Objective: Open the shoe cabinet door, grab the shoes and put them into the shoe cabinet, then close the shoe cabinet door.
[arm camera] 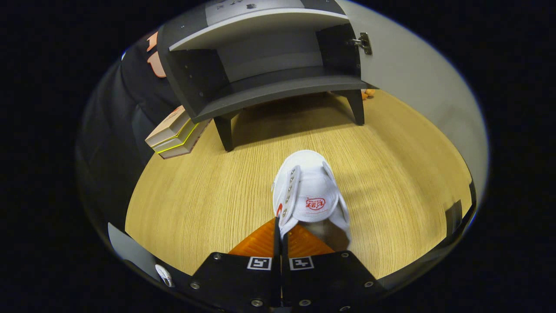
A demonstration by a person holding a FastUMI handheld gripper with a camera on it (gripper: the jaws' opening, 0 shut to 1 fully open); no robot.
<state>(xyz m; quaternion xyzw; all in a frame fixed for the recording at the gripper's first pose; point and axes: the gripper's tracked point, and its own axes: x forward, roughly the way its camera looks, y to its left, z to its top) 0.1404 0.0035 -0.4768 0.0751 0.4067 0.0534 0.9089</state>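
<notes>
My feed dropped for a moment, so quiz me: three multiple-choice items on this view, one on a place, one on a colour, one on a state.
1. Where is the white canvas shoe?
A. inside the cabinet
B. at the tool's fingers, over the wooden floor
C. on the stacked books

2. What colour is the low shoe cabinet's body?
A. dark grey
B. red
C. yellow

3. How is the cabinet door?
A. shut
B. missing
C. swung open

Answers: 1 B, the fingers are closed on the shoe's side edge, short of the cabinet. 2 A, its panels and legs are dark grey. 3 C, the shelf inside is exposed and the hinge shows.
</notes>
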